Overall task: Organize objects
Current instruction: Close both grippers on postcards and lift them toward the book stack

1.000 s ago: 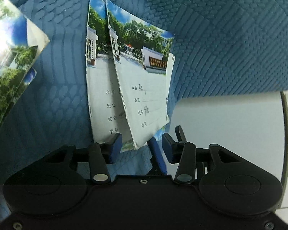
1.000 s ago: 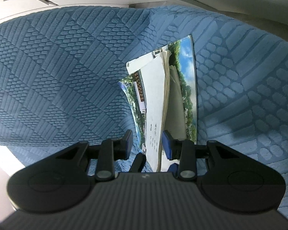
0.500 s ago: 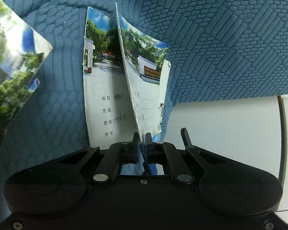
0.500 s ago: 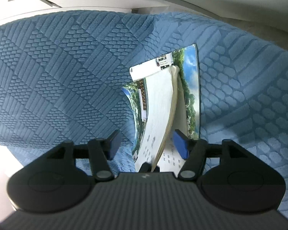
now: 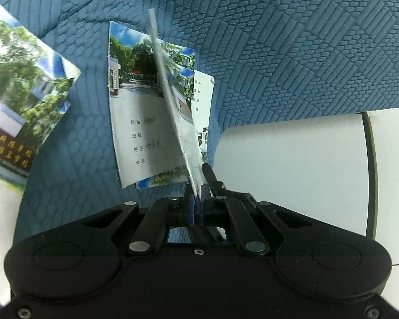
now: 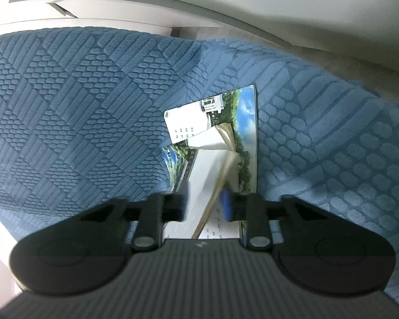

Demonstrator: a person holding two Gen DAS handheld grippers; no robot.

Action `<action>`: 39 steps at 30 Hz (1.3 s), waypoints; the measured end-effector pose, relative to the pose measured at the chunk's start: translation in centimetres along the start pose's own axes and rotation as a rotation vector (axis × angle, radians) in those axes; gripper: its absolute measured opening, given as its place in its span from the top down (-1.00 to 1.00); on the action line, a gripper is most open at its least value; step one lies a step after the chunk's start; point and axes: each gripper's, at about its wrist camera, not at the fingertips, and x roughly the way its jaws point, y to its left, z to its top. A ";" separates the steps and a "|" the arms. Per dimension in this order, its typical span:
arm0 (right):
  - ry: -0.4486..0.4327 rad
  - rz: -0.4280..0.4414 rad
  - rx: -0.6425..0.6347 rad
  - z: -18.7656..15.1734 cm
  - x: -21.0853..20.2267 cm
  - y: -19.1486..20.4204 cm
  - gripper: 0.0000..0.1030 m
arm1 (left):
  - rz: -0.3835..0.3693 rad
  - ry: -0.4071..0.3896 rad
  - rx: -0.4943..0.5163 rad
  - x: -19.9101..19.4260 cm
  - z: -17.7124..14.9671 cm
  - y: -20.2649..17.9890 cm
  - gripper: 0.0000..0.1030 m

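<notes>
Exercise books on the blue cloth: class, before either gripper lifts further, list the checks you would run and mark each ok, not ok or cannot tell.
1. Left gripper shut on the lifted cover: ok.
2. Only one book in that grip: cannot tell.
3. Book underneath lying flat on the blue cloth: ok.
4. Right gripper, jaws just closing, around the raised book: ok.
5. Its pads pressing firmly: cannot tell, blurred.
6. Bottom book lying flat: ok.

Booklets (image 5: 143, 133) flat on cloth (image 5: 292, 53); one booklet (image 5: 170, 101) tilted above them, another (image 5: 21, 111) left.
</notes>
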 end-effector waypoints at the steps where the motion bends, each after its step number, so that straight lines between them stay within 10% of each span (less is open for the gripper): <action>1: -0.004 -0.002 -0.018 -0.1 -0.2 0.2 0.75 | 0.000 0.001 0.000 -0.2 -0.1 -0.1 0.93; 39: -0.128 0.071 -0.420 -15.5 -12.6 16.6 0.86 | -0.064 -0.037 0.209 -21.7 0.5 -5.8 0.88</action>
